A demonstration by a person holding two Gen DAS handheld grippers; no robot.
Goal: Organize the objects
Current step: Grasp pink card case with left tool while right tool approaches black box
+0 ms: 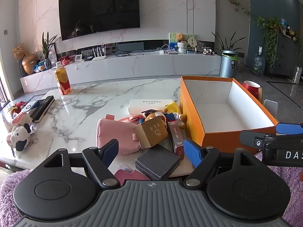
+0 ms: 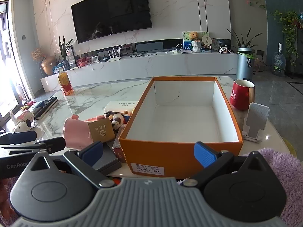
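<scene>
Clutter for sorting lies in a heap on the marble table (image 1: 94,102), just left of an empty orange box (image 1: 197,124) that stands open at the near edge. Going from the left, a pink pouch (image 1: 117,134) comes first, then a gold carton (image 1: 153,132) tipped against it, a dark flat case (image 1: 158,161) in front at the table's near edge, a reddish carton (image 1: 177,140) beside the box wall, and small plush toys (image 1: 161,115) behind, with a white case (image 1: 149,104) farther back. Nothing sits in the box, so the sorting looks barely begun. The left hand-held gripper (image 1: 153,152) hovers with fingers spread over the dark flat case, holding nothing; the right hand-held gripper (image 2: 149,151) is likewise spread and empty, poised before the near wall of the box. The next move probably calls for lowering the left one around the dark case, or the gold carton, and carrying it rightward over the box wall. The heap overlaps heavily, so the toys' number and shapes are hard to make out, and the reddish carton is partly hidden.
</scene>
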